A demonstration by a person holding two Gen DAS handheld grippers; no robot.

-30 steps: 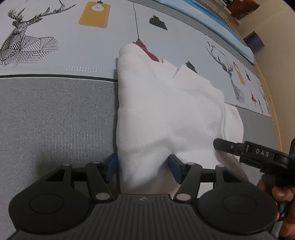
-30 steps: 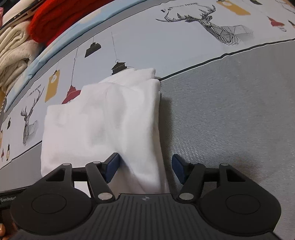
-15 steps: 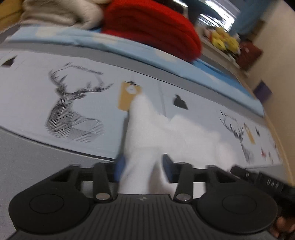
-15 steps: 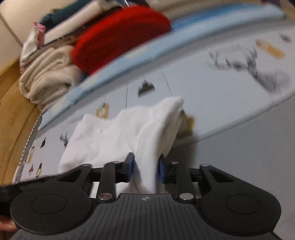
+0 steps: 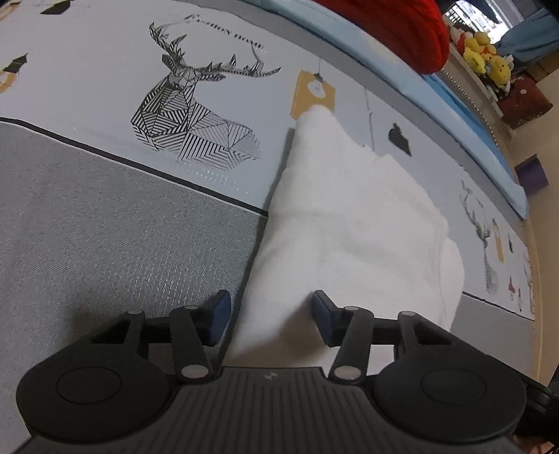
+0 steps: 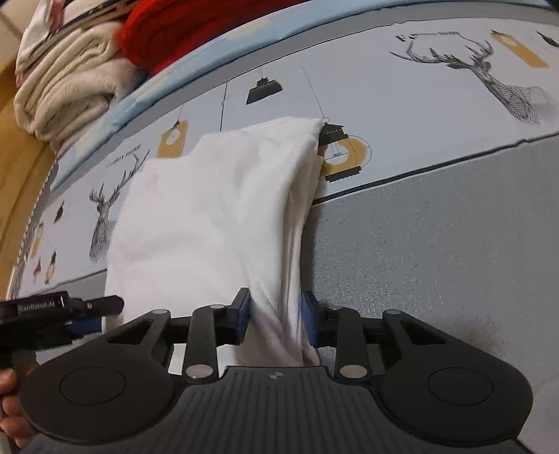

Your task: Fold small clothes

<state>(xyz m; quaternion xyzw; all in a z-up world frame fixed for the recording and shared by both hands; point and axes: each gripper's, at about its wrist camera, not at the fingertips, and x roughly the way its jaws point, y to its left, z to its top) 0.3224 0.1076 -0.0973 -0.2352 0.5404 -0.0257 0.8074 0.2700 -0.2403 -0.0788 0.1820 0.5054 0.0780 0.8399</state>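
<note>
White garment (image 5: 353, 223): folded, soft knit/fleece, lying on bedspread (image 5: 104, 244), straddling the black line between the grey woven zone and the pale printed zone. Near edge bunched and lifted w/ both claws at it; far corner reaches an orange lamp-tag print.

Left claw (image 5: 270, 317): jaws have just been closing, stand part-way apart. Garment's near left edge sits between the blue pads; right pad touches cloth, left pad shows a small gap, so not clamped.

Right claw (image 6: 276, 319): jaws have just been closing; blue pads pressed on both sides of garment's gathered right edge, cloth pinched into vertical folds. Left claw also seen low left in the right wrist view, w/ a person's fingers (image 6: 8, 384) on its handle.

Containers: cannot tell of any in view.

Surface: bedspread printed w/ geometric deer (image 5: 188, 111), black lanterns, orange tags. Light blue sheet strip (image 5: 436, 104) along far side.

Room: red knit item (image 6: 195, 24) and cream folded blanket (image 6: 66, 94) stacked beyond the bed; yellow plush toys (image 5: 485, 59) on far shelf; wooden bed edge (image 6: 21, 181).
</note>
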